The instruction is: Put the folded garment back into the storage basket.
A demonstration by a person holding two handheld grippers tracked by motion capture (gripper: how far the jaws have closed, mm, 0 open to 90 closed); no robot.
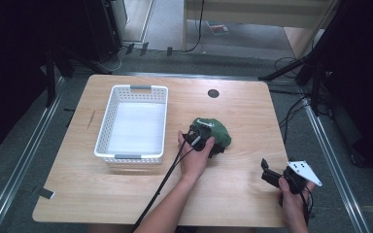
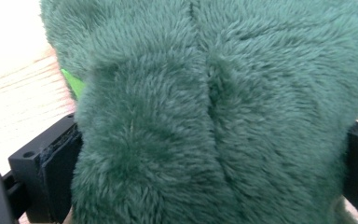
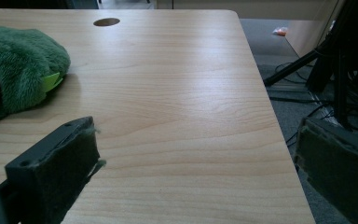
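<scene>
While the left gripper (image 1: 200,137) clamps the green plush (image 1: 218,132) just right of the basket (image 1: 108,121), its jaws press both flanks, probably for a lift into that basket. Right gripper (image 3: 196,177): jaws apart, empty, farther right, near the table (image 1: 126,194) edge. No legible writing.

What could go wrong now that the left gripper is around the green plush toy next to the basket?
The green plush toy is soft and bulges between the left gripper jaws, so the grip may catch only fur and slip. Carried toward the white basket, it could snag the rim. The right gripper sits open near the table's edge.
</scene>
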